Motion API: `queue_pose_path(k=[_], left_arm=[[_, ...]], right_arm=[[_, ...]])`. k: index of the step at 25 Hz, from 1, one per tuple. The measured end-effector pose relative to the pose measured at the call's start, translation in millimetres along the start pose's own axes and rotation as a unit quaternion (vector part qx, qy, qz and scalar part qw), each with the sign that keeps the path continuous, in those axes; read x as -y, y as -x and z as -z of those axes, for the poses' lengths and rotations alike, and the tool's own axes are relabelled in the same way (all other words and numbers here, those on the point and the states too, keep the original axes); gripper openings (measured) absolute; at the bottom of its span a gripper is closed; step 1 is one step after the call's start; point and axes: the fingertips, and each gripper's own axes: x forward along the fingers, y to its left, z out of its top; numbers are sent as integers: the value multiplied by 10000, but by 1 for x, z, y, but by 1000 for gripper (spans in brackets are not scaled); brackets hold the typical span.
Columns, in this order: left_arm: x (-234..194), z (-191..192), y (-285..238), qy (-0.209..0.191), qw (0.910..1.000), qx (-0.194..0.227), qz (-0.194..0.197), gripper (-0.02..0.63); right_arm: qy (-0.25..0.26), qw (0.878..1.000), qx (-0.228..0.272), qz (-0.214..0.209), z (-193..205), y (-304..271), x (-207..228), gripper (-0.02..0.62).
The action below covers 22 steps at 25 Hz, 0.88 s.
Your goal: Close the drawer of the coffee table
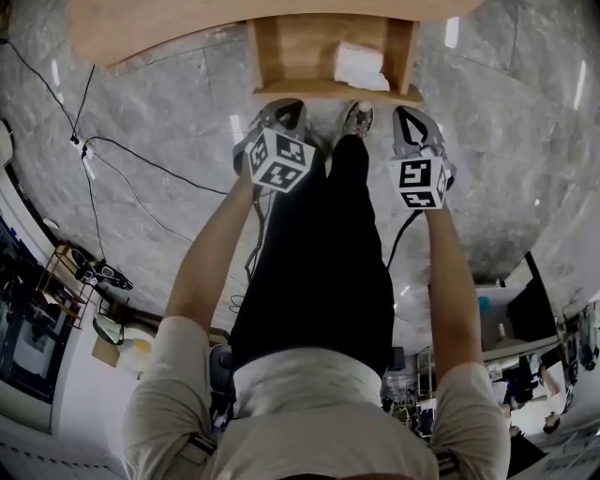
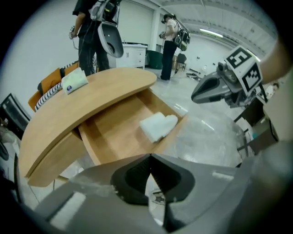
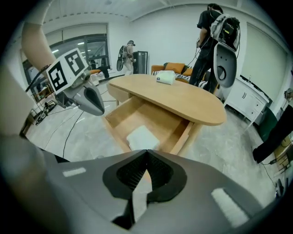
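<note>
- Between the left gripper's (image 2: pixel 150 156) fingers nothing is held: the two dark ribbed pads meet at their tips.
- Its tips point down at the front edge of the drawer (image 2: pixel 116 130); contact with the wood cannot be made out.
- On the right gripper (image 3: pixel 146 151) the pads likewise lie together, empty, and point at the same front edge.
- From the head view, left gripper (image 1: pixel 286 106) and right gripper (image 1: pixel 405 112) hang side by side, apart, with the person's shoe (image 1: pixel 358 117) between them.
- The wooden drawer (image 1: pixel 281 47) stands pulled out from under the coffee table top (image 1: pixel 169 28), open toward the person.
- A white folded cloth (image 1: pixel 361 66) lies on the drawer floor by the front right corner, against the right wall.
- On the curved table top (image 3: pixel 183 98) a small white packet (image 3: pixel 165 78) sits near the far edge.
- Under the table spreads a grey marble floor (image 1: pixel 169 122), with black cables (image 1: pixel 141 161) running across it on the left.
- Beyond the table's far side, people wearing backpack rigs (image 3: pixel 215 36) stand in a white room.
</note>
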Motion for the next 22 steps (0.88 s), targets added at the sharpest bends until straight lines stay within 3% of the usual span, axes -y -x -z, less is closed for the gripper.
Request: queue_pose_path(k=[5,8,10,12,17,22], left_arm=[[-27,40,-10,-684,9961,-499,-229,21],[-52,61,-12,-1253,9873,-874,-439,28],[-63,75,-13,-1629,9792,-1120,-458,55],[-70,86,-16,-1976,9709,-1286,-418,115],[-75,108,-26,-2662,9488,-1690,-209,169],[-80,114,-37,-2729,9460,-1732,-259,169]], right_arm=[[372,9992,-123,-6,20,-15,12,8],[753,9964,-381,-40,35,-20,17,14],[1028,9930,-570,-113,44,-22,17,103],[1333,9882,-733,-184,52,-25,15,111],[2368,9645,-1129,-315,74,-34,21,138],[3129,9376,-1448,-444,91,-40,28,141]])
